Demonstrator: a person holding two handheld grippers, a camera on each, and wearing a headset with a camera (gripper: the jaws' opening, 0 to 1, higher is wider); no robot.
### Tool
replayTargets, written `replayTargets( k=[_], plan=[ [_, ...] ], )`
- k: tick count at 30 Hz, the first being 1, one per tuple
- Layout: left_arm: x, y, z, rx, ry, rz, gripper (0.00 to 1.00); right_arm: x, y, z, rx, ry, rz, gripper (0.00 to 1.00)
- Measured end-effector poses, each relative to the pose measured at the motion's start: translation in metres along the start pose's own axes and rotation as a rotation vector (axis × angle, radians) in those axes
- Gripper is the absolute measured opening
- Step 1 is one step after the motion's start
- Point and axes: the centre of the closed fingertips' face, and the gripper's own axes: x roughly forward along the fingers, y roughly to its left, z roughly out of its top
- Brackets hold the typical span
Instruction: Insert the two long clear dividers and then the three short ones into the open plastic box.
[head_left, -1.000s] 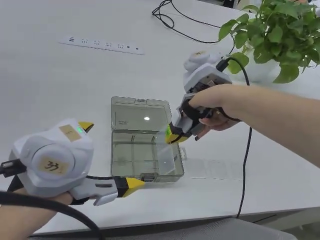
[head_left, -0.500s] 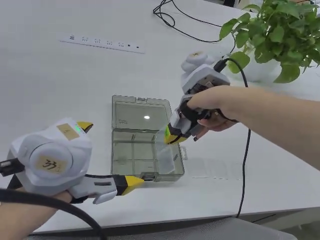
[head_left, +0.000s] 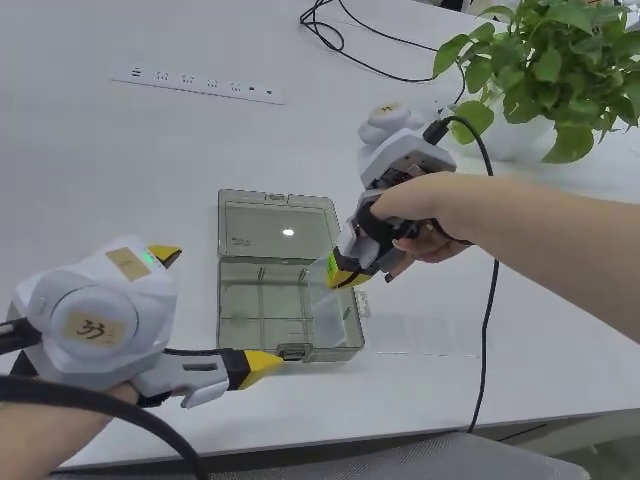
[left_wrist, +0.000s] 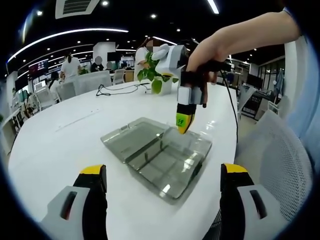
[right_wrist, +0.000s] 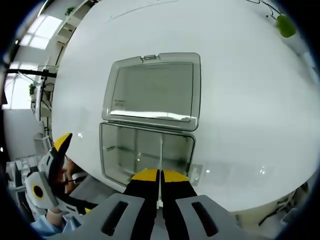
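The open smoky plastic box (head_left: 222, 300) lies on the white table, lid (head_left: 275, 228) flat at the far side. My right gripper (head_left: 345, 272) hangs over the base's right end, shut on a clear divider (head_left: 336, 300) that reaches down into the box. In the right gripper view the divider (right_wrist: 161, 147) runs as a thin edge from the right gripper (right_wrist: 160, 175) into the box (right_wrist: 107, 150). Thin partition lines show inside the base. My left gripper (head_left: 213, 310) stands open at the box's near left corner, holding nothing. The left gripper view shows the box (left_wrist: 125, 155) between its jaws and the right gripper (left_wrist: 184, 122) above it.
More clear dividers (head_left: 430, 336) lie flat on the table right of the box. A white power strip (head_left: 200, 82) and black cables (head_left: 340, 30) are at the back, a potted plant (head_left: 545, 60) at the far right. The gripper's cable (head_left: 490, 300) drops over the near table edge.
The head camera has shifted a little. My right gripper stays over the box's right end with the divider, barely moved. The left gripper has not changed.
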Motion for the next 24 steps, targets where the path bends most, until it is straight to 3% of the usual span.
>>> replayTargets(
  k=[12,24],
  plan=[
    [-0.0002,0.0012,-0.0026,-0.001,0.003,0.001,0.96,0.0,-0.0055,0.0107,0.007,0.001,0.008,0.02],
    [0.0021,-0.0021,-0.0057,-0.007,0.01,-0.013,0.95,-0.0012,0.0014,0.0067,0.007,-0.003,0.013,0.02]
  ],
)
